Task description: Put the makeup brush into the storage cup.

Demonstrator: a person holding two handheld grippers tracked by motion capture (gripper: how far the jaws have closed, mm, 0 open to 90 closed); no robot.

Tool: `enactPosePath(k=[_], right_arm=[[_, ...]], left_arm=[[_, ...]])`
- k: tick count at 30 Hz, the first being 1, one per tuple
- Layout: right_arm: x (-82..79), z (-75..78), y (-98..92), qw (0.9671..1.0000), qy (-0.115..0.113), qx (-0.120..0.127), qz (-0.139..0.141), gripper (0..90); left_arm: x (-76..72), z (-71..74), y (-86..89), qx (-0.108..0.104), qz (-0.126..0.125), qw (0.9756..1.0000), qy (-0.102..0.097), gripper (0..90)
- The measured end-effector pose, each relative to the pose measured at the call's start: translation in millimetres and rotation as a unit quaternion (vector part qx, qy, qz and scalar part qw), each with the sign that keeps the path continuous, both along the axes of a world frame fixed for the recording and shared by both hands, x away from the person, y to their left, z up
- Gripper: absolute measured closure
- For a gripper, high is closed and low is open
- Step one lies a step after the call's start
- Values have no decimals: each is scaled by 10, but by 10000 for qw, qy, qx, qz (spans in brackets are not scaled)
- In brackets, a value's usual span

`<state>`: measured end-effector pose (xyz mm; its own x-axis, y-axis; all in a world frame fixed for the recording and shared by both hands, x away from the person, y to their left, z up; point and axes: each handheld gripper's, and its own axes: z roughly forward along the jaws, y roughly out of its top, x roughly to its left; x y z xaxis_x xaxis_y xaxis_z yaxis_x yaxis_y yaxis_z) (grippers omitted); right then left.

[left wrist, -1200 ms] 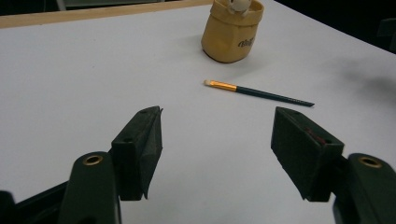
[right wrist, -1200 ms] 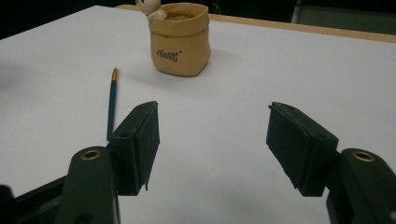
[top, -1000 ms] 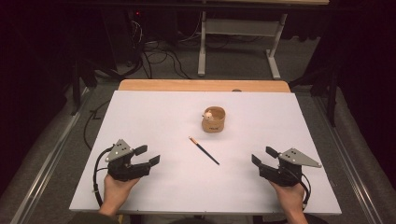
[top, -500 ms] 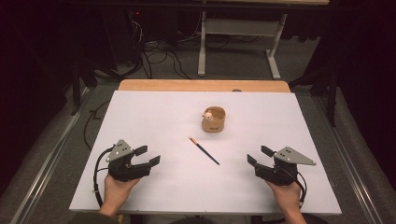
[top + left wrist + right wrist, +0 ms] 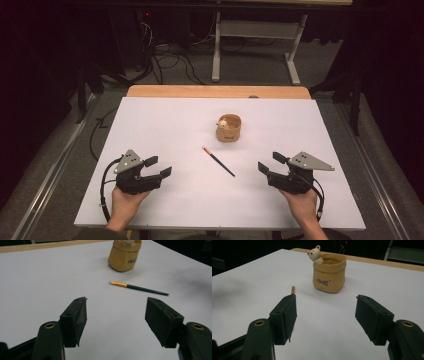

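A thin dark brush (image 5: 218, 161) with a gold ferrule and pale tip lies flat on the white table (image 5: 165, 130), also seen as the brush (image 5: 138, 288) in the left gripper view. Behind it stands a tan pouch-shaped pot (image 5: 229, 128) with a small bear figure on its rim; the pot (image 5: 328, 276) is upright. My left gripper (image 5: 158, 166) rests open near the front left, its jaws wide and empty (image 5: 116, 315). My right gripper (image 5: 271, 162) is open at the front right, pointing toward the brush, with nothing between its jaws (image 5: 325, 312).
A wooden strip (image 5: 215, 91) runs along the table's far edge. Beyond it are a metal desk frame (image 5: 255, 45) and loose cables (image 5: 170, 60) on the dark floor. The white surface around the brush is bare.
My right gripper has slid a little leftward toward the brush. The left gripper, the brush and the pot have stayed put.
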<state>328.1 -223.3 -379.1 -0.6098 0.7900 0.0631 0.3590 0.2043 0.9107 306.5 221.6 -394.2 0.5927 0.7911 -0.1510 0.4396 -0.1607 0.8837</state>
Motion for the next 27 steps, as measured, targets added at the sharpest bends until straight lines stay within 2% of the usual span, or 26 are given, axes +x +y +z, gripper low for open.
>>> enactPosePath(k=[5, 18, 27], right_arm=[[35, 16, 22, 10000, 30, 68, 28, 357], [90, 82, 194, 9998, -3, -52, 205, 363], [176, 113, 327, 9995, 83, -83, 288, 373]], left_arm=[[6, -3, 1, -13, 8, 10000, 6, 345], [7, -5, -7, 6, -9, 10000, 15, 346], [3, -4, -5, -7, -9, 10000, 6, 346]])
